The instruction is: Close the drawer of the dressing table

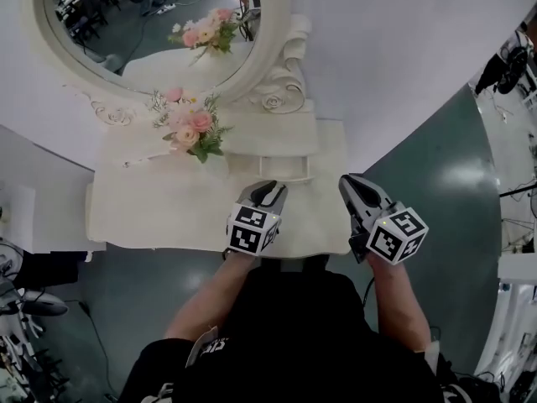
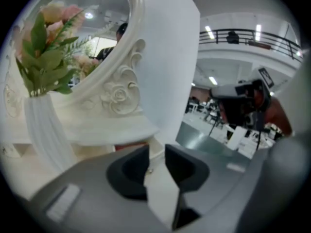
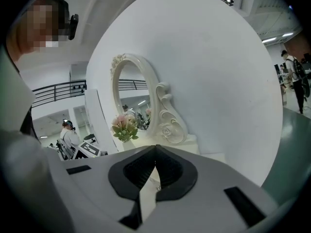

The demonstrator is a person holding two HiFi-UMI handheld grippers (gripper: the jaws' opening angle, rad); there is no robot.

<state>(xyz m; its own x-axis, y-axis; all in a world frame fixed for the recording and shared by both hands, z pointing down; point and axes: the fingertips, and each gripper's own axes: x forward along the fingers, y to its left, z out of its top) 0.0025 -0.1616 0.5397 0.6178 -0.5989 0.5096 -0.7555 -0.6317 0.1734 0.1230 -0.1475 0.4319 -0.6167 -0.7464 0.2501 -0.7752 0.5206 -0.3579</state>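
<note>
On the white dressing table (image 1: 151, 212), below the oval mirror (image 1: 143, 32), the small drawer (image 1: 285, 169) sits mid-way along the raised tier. It looks pulled out a bit toward the person, with its front standing proud of the tier. Left gripper (image 1: 270, 186) hovers over the tabletop, tips just in front of the drawer; contact can't be told from the head view. In the left gripper view its jaws are released, with a clear gap and nothing between the pads, only pale tabletop showing through. Right gripper (image 1: 352, 181) is at the table's right edge, apart from the drawer, jaws clenched tip to tip, empty. Pink flowers (image 1: 195, 131) in a white vase (image 2: 41, 125) stand left of the drawer, by the mirror frame.
</note>
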